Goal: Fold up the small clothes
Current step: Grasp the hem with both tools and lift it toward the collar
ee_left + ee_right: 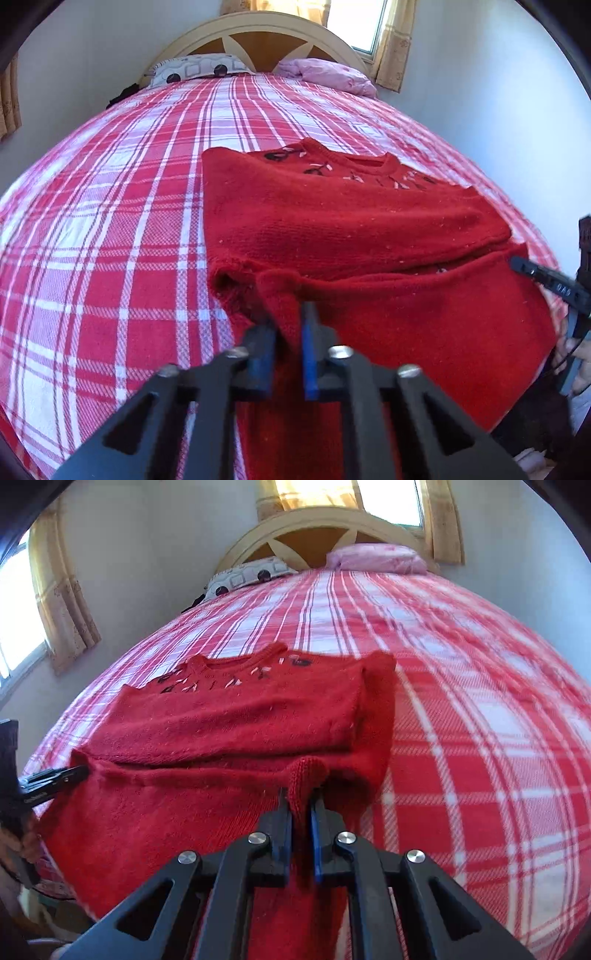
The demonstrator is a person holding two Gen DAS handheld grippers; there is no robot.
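A small red knitted sweater [351,218] with dark and pink stitched motifs near its collar lies on the plaid bed, sleeves folded in; it also shows in the right wrist view [236,716]. My left gripper [286,325] is shut on the sweater's near left hem corner, which is lifted off the bed. My right gripper [300,801] is shut on the near right hem corner, bunched between its blue pads. Each gripper shows at the edge of the other's view: the right gripper [546,282] and the left gripper [55,777]. The hem edge stretches between them.
The bed has a red and white plaid cover [110,229]. A patterned pillow [195,68] and a pink pillow [325,74] lie by the arched headboard [258,33]. Curtained windows [22,605] are behind and to the left. Walls flank the bed.
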